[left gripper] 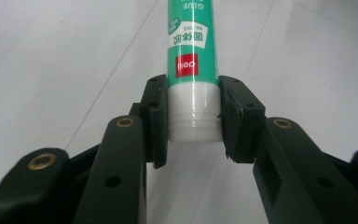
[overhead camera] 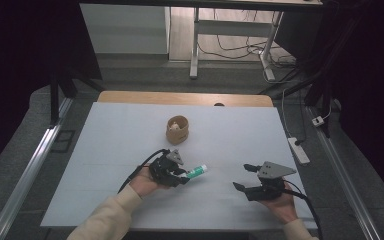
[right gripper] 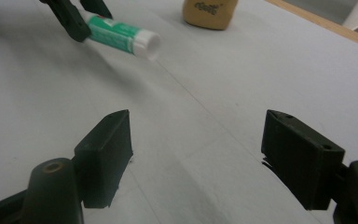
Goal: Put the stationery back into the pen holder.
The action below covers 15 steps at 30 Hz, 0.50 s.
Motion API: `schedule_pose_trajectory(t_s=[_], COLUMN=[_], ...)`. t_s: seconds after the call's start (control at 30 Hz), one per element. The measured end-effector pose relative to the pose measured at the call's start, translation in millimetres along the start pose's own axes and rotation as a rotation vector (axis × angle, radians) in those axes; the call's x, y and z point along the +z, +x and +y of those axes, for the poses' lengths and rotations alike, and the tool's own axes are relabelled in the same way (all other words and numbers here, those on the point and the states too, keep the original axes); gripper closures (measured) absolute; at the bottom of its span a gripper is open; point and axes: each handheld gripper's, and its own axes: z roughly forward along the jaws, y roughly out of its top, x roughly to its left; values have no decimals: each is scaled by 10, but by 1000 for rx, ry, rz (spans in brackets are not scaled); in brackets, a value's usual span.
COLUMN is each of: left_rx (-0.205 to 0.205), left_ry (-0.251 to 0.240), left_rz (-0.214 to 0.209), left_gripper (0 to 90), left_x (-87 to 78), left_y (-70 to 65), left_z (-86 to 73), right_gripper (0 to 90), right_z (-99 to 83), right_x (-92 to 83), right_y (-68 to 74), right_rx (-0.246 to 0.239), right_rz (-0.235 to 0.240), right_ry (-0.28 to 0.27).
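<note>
A green and white glue stick [overhead camera: 196, 172] is held just above the white table, pointing right. My left gripper [overhead camera: 179, 174] is shut on its white end, and in the left gripper view both black jaws press the glue stick [left gripper: 193, 70] at its base. From the right gripper view the glue stick [right gripper: 121, 36] hangs at the upper left. My right gripper [overhead camera: 245, 176] rests at the front right, open, its jaws wide apart with nothing between them [right gripper: 196, 154].
A tan cup-like holder [overhead camera: 177, 129] stands near the middle of the white table [overhead camera: 120, 140], behind the glue stick; it also appears as the tan holder [right gripper: 209, 12] at the top of the right gripper view. Beyond the table's far wooden edge are desk legs and cables.
</note>
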Motion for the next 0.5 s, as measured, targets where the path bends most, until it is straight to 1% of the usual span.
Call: schedule_pose_trajectory(t_s=[0.07,0.17,0.37,0.5], left_rx=[4,14,34,45], left_ry=[0,5,12,13], left_rz=[-5,-11,-21,-27], left_gripper=[644,644,644,644], left_x=[31,58,94,99], left_y=[-22,-42,-86,-101], left_z=[27,60,119,149], right_gripper=[245,245,250,272], right_z=[38,94,219,344], right_x=[27,72,175,245], right_y=[24,62,157,190], right_rx=[-3,-26,-88,-115], right_rz=[15,34,52,79], right_ry=[-3,5,22,24])
